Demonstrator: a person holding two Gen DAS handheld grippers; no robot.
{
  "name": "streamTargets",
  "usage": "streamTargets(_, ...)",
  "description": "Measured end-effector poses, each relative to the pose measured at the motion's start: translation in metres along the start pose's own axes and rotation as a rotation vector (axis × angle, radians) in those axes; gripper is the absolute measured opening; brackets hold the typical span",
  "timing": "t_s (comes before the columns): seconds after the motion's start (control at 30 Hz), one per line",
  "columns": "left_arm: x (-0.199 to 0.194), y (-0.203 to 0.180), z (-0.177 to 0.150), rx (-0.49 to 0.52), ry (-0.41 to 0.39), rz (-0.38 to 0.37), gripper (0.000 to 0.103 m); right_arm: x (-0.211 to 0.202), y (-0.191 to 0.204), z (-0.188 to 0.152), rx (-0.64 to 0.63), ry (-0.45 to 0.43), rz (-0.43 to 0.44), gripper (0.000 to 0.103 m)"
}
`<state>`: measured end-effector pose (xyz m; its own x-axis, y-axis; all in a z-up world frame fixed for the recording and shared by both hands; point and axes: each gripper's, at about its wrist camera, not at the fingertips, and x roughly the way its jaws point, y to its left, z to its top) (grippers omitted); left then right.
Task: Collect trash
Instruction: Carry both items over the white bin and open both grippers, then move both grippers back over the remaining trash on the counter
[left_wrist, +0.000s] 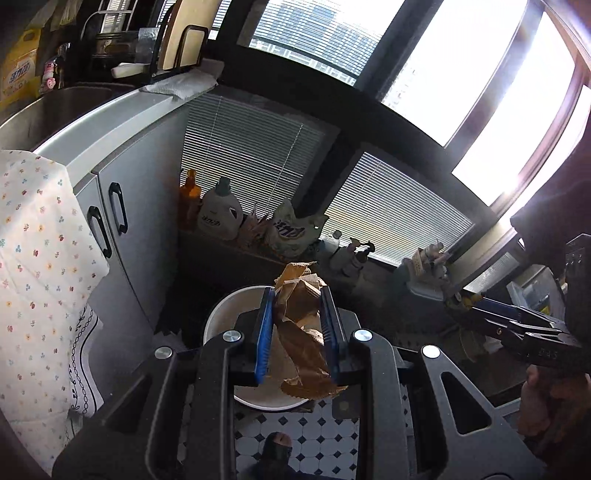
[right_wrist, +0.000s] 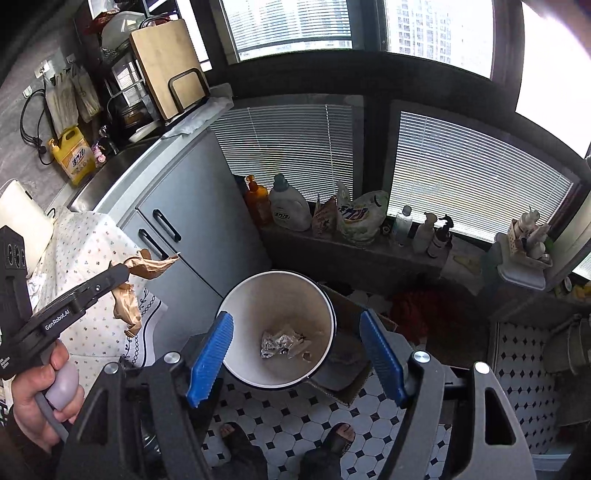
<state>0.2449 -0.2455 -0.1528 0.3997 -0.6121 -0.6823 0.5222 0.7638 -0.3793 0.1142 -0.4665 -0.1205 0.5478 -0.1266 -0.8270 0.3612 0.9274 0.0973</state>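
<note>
Your right wrist view looks straight down into the white bin (right_wrist: 280, 328), which stands on the black-and-white tiled floor (right_wrist: 524, 354) just beside the grey cabinet (right_wrist: 207, 236) and below the window ledge. Only this view shows the bottom of the bin: a crumpled silvery wrapper (right_wrist: 282, 343) and a few small scraps lie there. It also shows both of your feet on the tiles at the lower edge.

Your left wrist view hides most of the bin (left_wrist: 225, 314) behind the claw, but it shows the grip up close: the crumpled brown paper (left_wrist: 303, 332) is pinched between the two blue pads, with its ragged ends sticking out above and below them.

Your left claw (right_wrist: 125, 275) is clamped on that brown paper (right_wrist: 147, 266), angled downward, held in front of the flowered cloth (right_wrist: 88, 258) and off to the side of the bin's rim, not over its mouth. Your hand (right_wrist: 40, 391) wraps the grip at the lower left edge.

Your right claw (right_wrist: 299, 354) points steeply down over the bin, its jaws spread wide with nothing between them; the blue pads (right_wrist: 212, 354) frame the bin's opening on either side.
</note>
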Motion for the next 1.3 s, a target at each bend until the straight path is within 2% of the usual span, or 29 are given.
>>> streamTargets(0.3,0.052,-0.025,-0.006,0.02,0.069,-0.047,0.027,-0.004,-0.035,-0.01,0.034,0.014,-0.056,0.073)
streamTargets(0.4,0.06,-0.026,-0.007,0.014,0.08,-0.047,0.036,-0.004,-0.041,-0.012,0.037,0.018,-0.062,0.073)
streamTargets(0.47,0.06,-0.025,-0.006,0.008,0.075,-0.056,0.048,-0.003,-0.044,-0.012,0.04,0.024,-0.062,0.073)
streamTargets(0.5,0.058,-0.025,-0.006,0.007,0.069,-0.064,0.051,-0.002,-0.045,-0.012,0.041,0.026,-0.059,0.074)
streamTargets(0.67,0.043,-0.019,-0.003,0.011,0.052,-0.028,0.059,0.002,-0.036,-0.009,0.036,0.026,-0.036,0.076)
streamTargets(0.83,0.013,0.0,0.004,0.003,0.016,0.036,0.07,0.005,-0.011,0.001,0.009,0.01,0.005,0.081)
streamTargets(1.07,-0.046,0.041,0.011,-0.046,-0.059,0.153,0.088,0.008,0.044,0.016,-0.047,-0.024,0.068,0.096)
streamTargets(1.17,-0.075,0.061,0.012,-0.07,-0.096,0.214,0.096,0.009,0.072,0.022,-0.078,-0.029,0.108,0.095)
streamTargets(1.3,-0.112,0.089,0.008,-0.114,-0.13,0.287,0.097,0.012,0.113,0.026,-0.128,-0.033,0.161,0.095)
